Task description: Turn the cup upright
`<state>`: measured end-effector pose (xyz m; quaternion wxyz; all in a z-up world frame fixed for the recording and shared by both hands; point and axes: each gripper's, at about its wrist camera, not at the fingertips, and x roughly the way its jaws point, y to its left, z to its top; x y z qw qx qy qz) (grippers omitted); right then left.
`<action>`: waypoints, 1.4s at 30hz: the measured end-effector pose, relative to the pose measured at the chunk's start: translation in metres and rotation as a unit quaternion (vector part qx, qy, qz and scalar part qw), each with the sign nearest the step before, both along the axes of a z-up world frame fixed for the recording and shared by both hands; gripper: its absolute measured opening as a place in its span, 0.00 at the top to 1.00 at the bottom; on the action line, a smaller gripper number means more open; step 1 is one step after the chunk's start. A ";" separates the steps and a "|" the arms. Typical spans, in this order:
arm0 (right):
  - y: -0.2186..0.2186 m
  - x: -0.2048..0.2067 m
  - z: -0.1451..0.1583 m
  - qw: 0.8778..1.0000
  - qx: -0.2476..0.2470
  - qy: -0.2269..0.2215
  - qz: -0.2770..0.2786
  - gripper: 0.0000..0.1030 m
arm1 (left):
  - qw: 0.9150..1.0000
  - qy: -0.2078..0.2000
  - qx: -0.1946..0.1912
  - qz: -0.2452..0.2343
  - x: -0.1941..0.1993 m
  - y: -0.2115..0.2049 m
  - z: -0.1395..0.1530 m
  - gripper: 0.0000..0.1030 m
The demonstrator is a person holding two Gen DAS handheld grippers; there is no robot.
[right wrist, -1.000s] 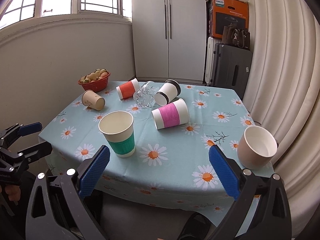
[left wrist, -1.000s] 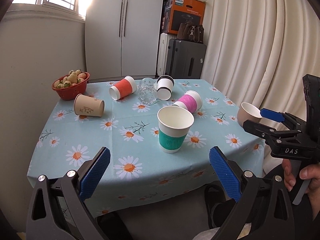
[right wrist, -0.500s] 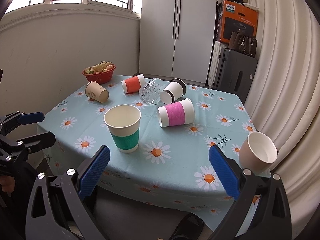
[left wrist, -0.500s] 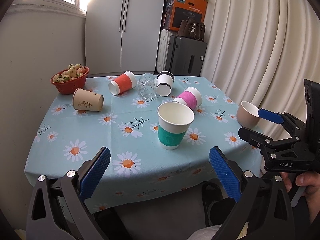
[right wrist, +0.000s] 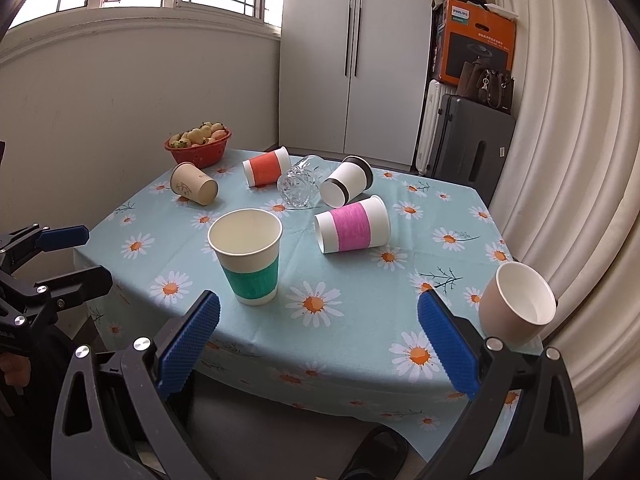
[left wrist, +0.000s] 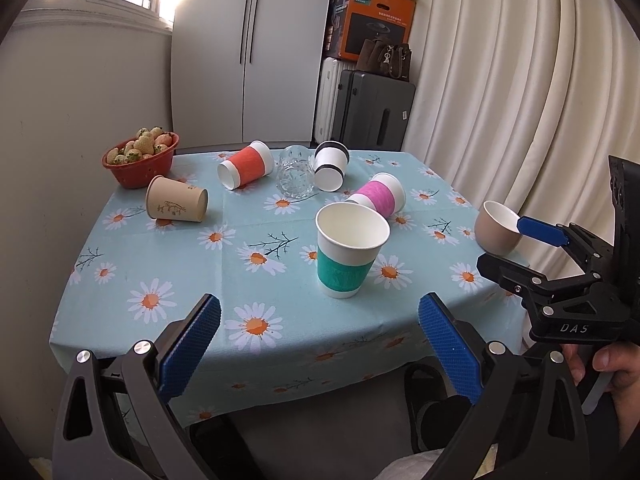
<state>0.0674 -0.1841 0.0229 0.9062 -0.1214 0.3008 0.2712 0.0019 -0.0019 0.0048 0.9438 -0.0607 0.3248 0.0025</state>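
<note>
A green-sleeved paper cup (left wrist: 349, 249) (right wrist: 248, 255) stands upright near the table's front. A beige cup (left wrist: 496, 227) (right wrist: 516, 305) stands upright at the right edge. A pink-sleeved cup (left wrist: 380, 197) (right wrist: 352, 229), an orange-sleeved cup (left wrist: 246, 164) (right wrist: 266, 166), a black-banded white cup (left wrist: 330, 165) (right wrist: 347, 185), a tan cup (left wrist: 176, 204) (right wrist: 194, 183) and a clear glass (left wrist: 295, 176) (right wrist: 298, 184) lie on their sides. My left gripper (left wrist: 320, 344) and right gripper (right wrist: 318, 344) are open and empty, held off the table's front edge.
A red bowl of strawberries (left wrist: 141, 159) (right wrist: 198, 147) sits at the back left corner. The table has a daisy cloth (left wrist: 180, 272). Behind stand a white wardrobe (left wrist: 248, 52), suitcases (left wrist: 374, 110) and a curtain (left wrist: 520, 80) on the right.
Both grippers have drawn back and risen slightly from the table, still open. The cups have not moved.
</note>
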 end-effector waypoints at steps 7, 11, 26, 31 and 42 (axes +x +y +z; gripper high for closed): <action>0.001 0.000 -0.001 1.000 -0.003 0.001 -0.001 0.05 | 1.000 0.002 0.001 0.002 0.000 0.000 0.000 0.06; 0.000 0.000 -0.001 1.000 -0.003 0.001 -0.001 0.05 | 1.000 0.003 0.002 0.003 0.000 0.000 -0.001 0.06; 0.000 0.002 -0.001 1.000 -0.002 0.003 -0.005 0.05 | 1.000 0.004 0.002 0.004 -0.001 0.000 -0.001 0.06; 0.000 0.002 -0.002 1.000 -0.003 0.004 -0.007 0.05 | 1.000 0.004 0.001 0.004 -0.001 0.000 -0.001 0.06; 0.001 0.002 -0.002 1.000 -0.001 0.004 -0.007 0.05 | 1.000 0.005 0.004 0.003 -0.002 0.000 -0.002 0.06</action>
